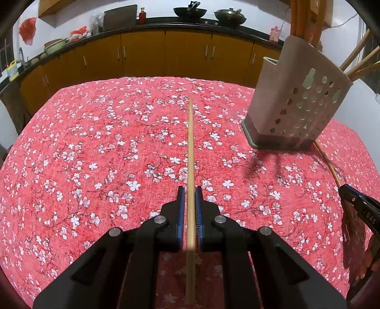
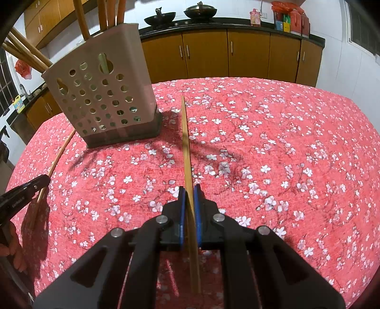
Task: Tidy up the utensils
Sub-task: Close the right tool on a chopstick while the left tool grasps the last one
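My left gripper (image 1: 190,191) is shut on a wooden chopstick (image 1: 190,147) that points straight ahead above the table. My right gripper (image 2: 189,190) is shut on another wooden chopstick (image 2: 186,142), also pointing forward. A beige perforated utensil holder (image 1: 294,104) stands at the right in the left wrist view and at the left in the right wrist view (image 2: 102,95). Several wooden chopsticks (image 2: 23,54) stick out of its top. Each gripper shows at the edge of the other's view, the right one (image 1: 356,202) and the left one (image 2: 23,190), each with its chopstick.
The table is covered by a red cloth with white blossoms (image 1: 95,142). Behind it runs a kitchen counter with orange cabinets (image 1: 166,54), woks (image 1: 190,12) and bottles. The holder stands near the table's far side.
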Tool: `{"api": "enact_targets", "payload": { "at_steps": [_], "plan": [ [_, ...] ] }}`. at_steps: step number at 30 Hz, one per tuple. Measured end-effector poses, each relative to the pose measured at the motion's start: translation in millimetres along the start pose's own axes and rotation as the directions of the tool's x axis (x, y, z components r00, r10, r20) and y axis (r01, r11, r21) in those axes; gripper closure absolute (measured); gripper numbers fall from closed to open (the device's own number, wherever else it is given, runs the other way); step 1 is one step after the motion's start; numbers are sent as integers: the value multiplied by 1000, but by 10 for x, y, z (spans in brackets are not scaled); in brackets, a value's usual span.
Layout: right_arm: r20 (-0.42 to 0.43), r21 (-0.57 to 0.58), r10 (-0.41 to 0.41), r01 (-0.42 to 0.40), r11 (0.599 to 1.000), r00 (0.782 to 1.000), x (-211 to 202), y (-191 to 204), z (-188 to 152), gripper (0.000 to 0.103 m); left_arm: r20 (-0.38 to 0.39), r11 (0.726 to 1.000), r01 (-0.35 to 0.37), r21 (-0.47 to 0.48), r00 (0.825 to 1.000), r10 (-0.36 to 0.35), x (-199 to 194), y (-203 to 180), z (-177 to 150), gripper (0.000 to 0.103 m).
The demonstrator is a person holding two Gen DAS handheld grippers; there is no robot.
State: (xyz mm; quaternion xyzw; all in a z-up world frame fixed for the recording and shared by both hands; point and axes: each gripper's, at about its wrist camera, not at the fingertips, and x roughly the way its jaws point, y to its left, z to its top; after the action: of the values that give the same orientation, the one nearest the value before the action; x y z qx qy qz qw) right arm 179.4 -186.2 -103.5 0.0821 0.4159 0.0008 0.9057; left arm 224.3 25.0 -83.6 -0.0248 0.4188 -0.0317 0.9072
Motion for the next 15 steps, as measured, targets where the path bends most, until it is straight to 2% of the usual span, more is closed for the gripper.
{"api": "enact_targets", "payload": {
  "at_steps": [15],
  "plan": [
    [0,1,1,-1,1000,1000,2,5,5,94,0,1000,3,-2,1000,-3,2,18,4,92]
  ]
}}
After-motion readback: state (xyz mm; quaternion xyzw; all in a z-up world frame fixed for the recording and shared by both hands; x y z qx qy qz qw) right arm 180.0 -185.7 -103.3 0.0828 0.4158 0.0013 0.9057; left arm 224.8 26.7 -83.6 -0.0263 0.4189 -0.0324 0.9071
